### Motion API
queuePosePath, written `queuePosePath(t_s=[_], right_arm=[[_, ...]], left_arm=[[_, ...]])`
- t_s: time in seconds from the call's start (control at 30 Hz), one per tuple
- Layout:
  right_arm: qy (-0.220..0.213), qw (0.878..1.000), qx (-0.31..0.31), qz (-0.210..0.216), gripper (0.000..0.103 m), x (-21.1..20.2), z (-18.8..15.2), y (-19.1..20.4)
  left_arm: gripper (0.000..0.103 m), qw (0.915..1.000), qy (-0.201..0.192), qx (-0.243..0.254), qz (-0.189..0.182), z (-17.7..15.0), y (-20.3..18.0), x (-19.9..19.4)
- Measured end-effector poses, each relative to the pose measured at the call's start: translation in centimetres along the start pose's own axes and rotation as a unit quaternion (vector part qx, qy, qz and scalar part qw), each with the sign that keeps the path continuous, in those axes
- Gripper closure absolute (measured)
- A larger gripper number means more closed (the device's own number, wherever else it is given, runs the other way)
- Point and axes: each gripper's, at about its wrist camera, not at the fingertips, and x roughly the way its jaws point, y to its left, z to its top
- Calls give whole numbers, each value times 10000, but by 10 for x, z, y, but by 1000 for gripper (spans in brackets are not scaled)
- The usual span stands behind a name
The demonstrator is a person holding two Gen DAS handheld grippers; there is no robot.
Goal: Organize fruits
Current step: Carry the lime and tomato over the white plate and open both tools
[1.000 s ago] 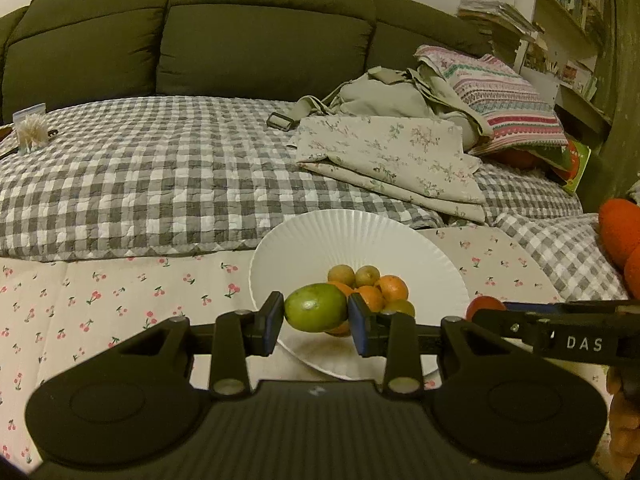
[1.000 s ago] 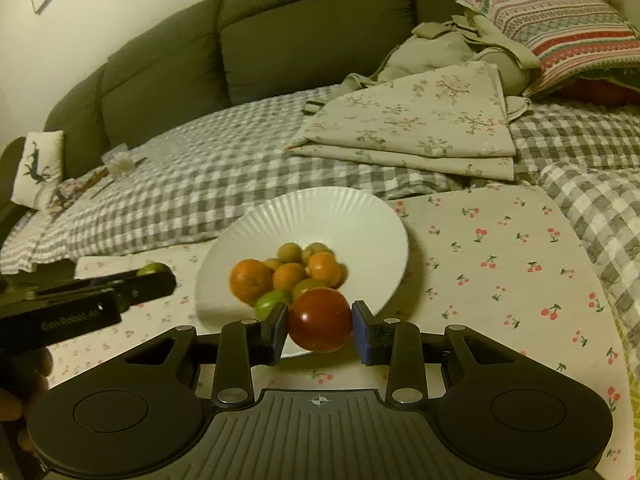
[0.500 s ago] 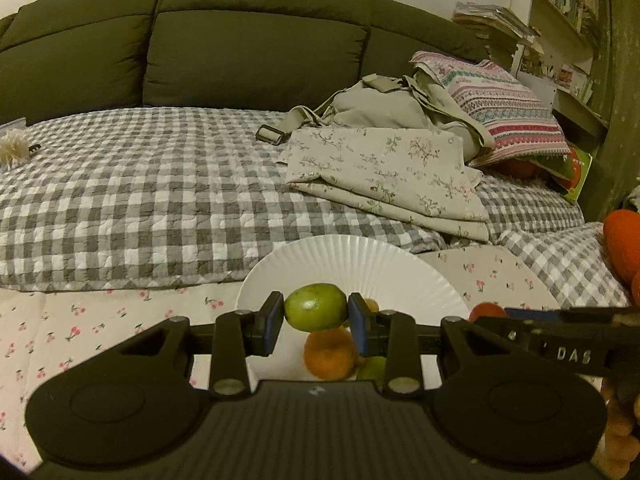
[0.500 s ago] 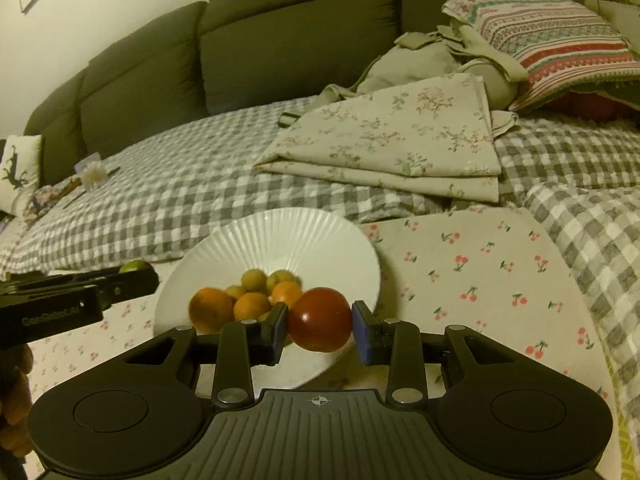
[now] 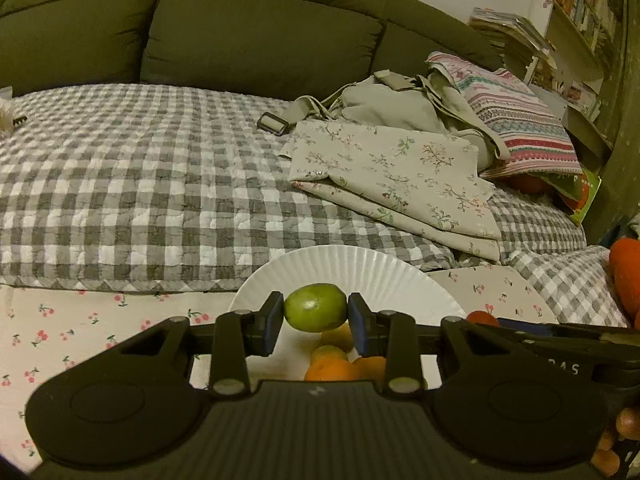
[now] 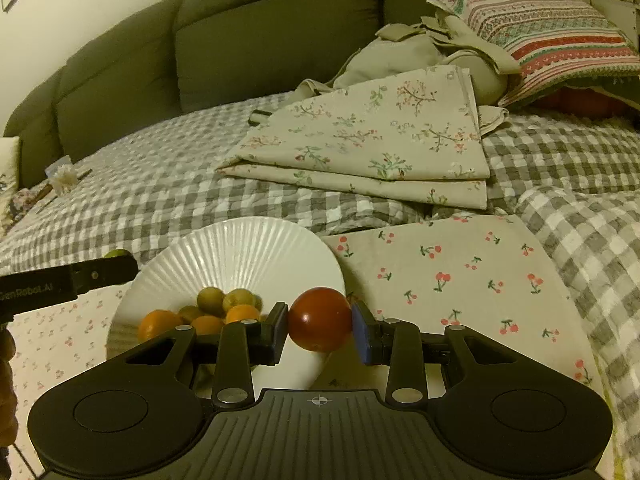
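Observation:
My left gripper (image 5: 316, 320) is shut on a green fruit (image 5: 315, 306) and holds it over the near side of a white ribbed plate (image 5: 340, 268). Small orange fruits (image 5: 332, 368) lie in the plate below it. My right gripper (image 6: 320, 326) is shut on a red tomato (image 6: 319, 318) at the plate's right rim (image 6: 240, 240). In the right wrist view the plate holds several small orange (image 6: 160, 322) and green fruits (image 6: 211, 298). The left gripper's arm (image 6: 68, 278) shows at the left there, and the right gripper's arm (image 5: 560, 344) shows at the right in the left wrist view.
The plate sits on a cherry-print cloth (image 6: 460, 280) on a bed with a grey checked quilt (image 5: 140, 184). Folded floral fabric (image 5: 396, 176), a beige bag (image 5: 396, 100) and a striped pillow (image 5: 516, 116) lie behind. A dark sofa back (image 5: 240, 32) stands beyond.
Both grippers have moved forward and up over the plate, each still holding its fruit. The plate now sits lower and nearer in both views.

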Motion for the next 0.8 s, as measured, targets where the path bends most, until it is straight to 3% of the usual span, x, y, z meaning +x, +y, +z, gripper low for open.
queuePosePath(t_s=[0.23, 0.8], right_arm=[[-3, 9998, -129, 115, 70, 18, 5, 9], [-79, 9988, -362, 333, 69, 48, 2, 24]], left_arm=[[69, 9999, 20, -16, -165, -2, 3, 17], [69, 9985, 189, 467, -223, -22, -6, 42]])
